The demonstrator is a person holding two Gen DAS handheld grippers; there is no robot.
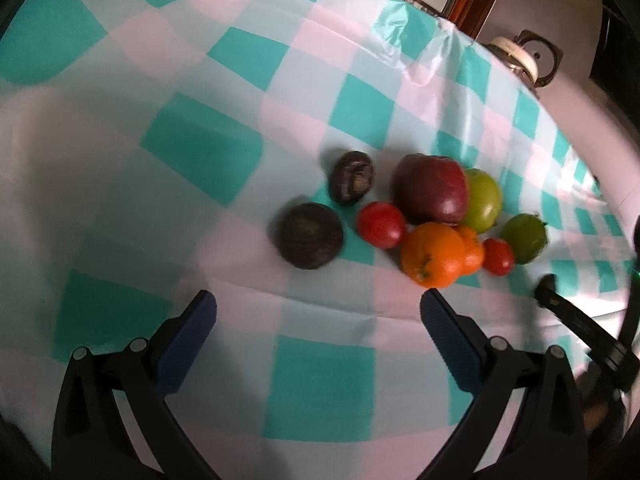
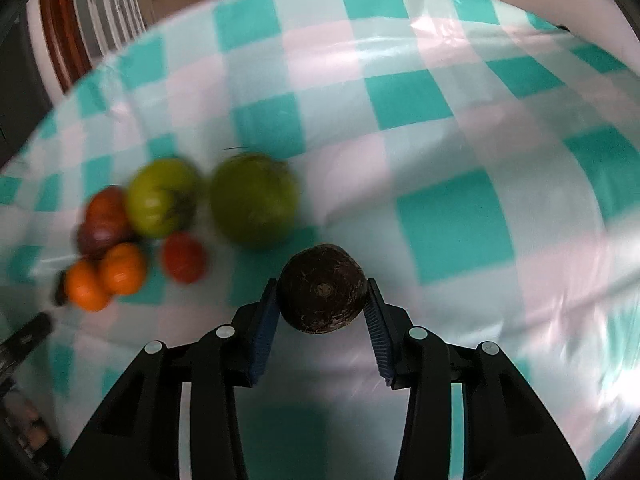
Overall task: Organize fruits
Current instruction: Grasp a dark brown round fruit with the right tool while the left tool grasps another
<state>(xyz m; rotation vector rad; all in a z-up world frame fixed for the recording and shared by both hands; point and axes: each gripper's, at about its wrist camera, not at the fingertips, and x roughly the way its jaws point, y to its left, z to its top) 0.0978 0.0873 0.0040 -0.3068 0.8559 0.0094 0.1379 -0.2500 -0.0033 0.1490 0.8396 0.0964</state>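
Teal, pink and pale squares cover the shiny cloth (image 1: 224,80) on the surface, and it has soft folds in it. There is no bowl or basket in view; all the fruit lies right on the cloth.

In the left wrist view the fruit sits in a close bunch. A big dark red apple (image 1: 430,188) touches a green fruit (image 1: 484,200) beside it. A small red tomato (image 1: 380,225) sits next to a round orange (image 1: 432,255), with a smaller orange fruit (image 1: 472,250) tucked behind it. Another little red tomato (image 1: 499,257) and a second green fruit (image 1: 524,238) are at the right end. Two dark brown, rough-looking round fruits (image 1: 311,236) lie a bit apart on the left of the bunch.

The left hand-held gripper (image 1: 318,320) points down at the cloth near the bunch. Its blue ribbed pads are wide apart with nothing between them.

The right hand-held gripper (image 2: 322,312) also tilts down. Its pads are clamped on a dark brown round fruit (image 2: 322,288), one pad on each side. The rest of the fruit looks blurry to its left.
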